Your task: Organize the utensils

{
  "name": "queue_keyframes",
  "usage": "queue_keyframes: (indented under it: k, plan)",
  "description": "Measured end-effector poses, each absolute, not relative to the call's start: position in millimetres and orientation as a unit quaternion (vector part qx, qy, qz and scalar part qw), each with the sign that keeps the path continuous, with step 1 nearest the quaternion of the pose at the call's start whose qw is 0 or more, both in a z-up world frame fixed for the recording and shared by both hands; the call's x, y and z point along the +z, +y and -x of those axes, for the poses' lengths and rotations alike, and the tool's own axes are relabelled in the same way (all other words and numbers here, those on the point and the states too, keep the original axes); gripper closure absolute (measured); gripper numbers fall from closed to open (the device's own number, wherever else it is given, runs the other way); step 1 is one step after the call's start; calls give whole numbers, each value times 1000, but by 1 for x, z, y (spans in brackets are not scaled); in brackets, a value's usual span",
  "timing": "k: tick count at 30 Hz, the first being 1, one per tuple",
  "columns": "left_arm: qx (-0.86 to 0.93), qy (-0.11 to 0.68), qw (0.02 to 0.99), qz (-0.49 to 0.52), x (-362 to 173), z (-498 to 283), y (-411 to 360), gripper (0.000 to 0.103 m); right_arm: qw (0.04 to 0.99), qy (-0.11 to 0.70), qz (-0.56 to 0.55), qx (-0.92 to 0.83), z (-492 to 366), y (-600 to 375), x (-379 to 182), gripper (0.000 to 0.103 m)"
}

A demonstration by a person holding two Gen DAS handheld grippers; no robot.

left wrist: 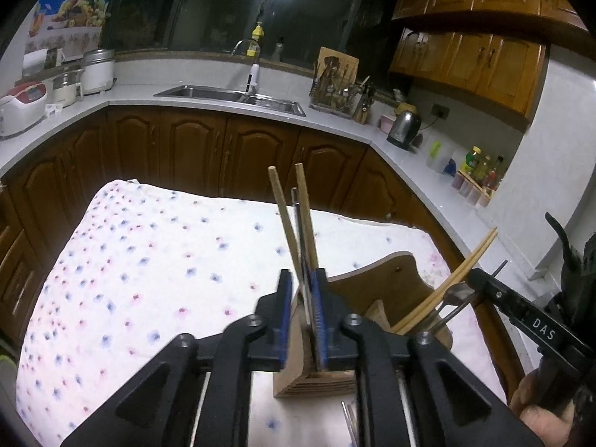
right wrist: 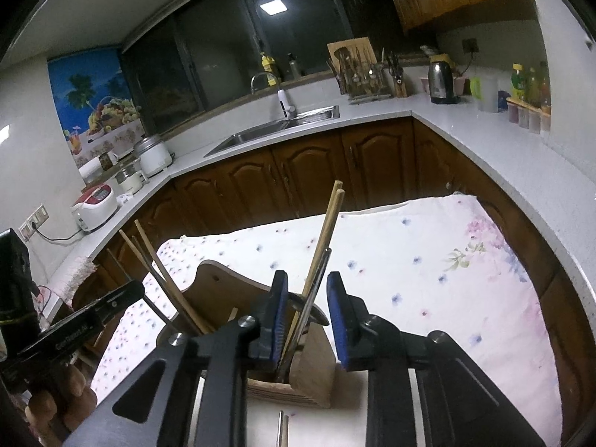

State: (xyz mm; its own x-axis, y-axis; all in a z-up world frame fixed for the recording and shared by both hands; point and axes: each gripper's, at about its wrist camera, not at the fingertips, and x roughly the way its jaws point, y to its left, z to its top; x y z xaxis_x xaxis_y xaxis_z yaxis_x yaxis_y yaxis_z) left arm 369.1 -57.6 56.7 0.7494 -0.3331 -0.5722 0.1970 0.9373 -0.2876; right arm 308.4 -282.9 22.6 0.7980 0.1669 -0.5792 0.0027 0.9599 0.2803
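Note:
A wooden utensil holder (left wrist: 316,380) stands on the floral cloth; it also shows in the right wrist view (right wrist: 313,368). My left gripper (left wrist: 303,316) is open, its blue pads on either side of two wooden chopsticks (left wrist: 294,219) and a dark metal utensil that stand in the holder's left compartment. My right gripper (right wrist: 307,320) is open around another chopstick pair (right wrist: 326,238) and a metal utensil in the right compartment. A spoon (left wrist: 456,294) leans in that compartment too.
The table has a white floral cloth (left wrist: 149,268). Metal utensil tips lie on the cloth at the near edge (left wrist: 350,421). Behind are wooden cabinets, a counter with a sink (left wrist: 231,97), a dish rack, a kettle (left wrist: 404,126), rice cookers and bottles.

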Motion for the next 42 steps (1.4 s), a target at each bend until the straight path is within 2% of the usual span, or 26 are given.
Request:
queue_keyframes:
  k: [1, 16, 18, 20, 21, 22, 24, 26, 28, 30, 33, 42]
  plan:
    - [-142, 322, 930, 106, 57, -368, -57, 83, 938, 315, -137, 46, -309, -283, 21, 76]
    - [-145, 332, 926, 110, 53, -371, -56, 81, 933, 321, -153, 58, -309, -285, 19, 63]
    - [-146, 333, 925, 110, 53, -370, -56, 77, 932, 321, -156, 60, -309, -285, 19, 60]
    - [-145, 332, 926, 109, 54, -368, -56, 66, 932, 320, -158, 59, -308, -286, 20, 57]
    - [-145, 331, 926, 110, 54, -367, -55, 64, 932, 320, -160, 59, -307, -287, 20, 53]
    - [-145, 330, 926, 110, 54, -365, -54, 58, 932, 319, -162, 59, -307, -287, 21, 51]
    - [-143, 329, 927, 110, 55, -363, -55, 47, 933, 314, -167, 60, -304, -288, 23, 41]
    - [-140, 327, 928, 109, 55, -359, -55, 25, 935, 307, -169, 59, -301, -289, 25, 34]
    - [-132, 324, 930, 110, 55, -354, -53, 17, 936, 302, -169, 60, -298, -289, 28, 30]
    - [-130, 324, 931, 111, 55, -351, -51, 16, 937, 299, -172, 61, -297, -290, 29, 21]
    - [-120, 326, 931, 109, 54, -344, -49, 12, 937, 292, -179, 62, -290, -292, 31, 13]
    - [-111, 324, 934, 102, 62, -319, -40, 8, 941, 271, -183, 88, -266, -286, 42, 6]
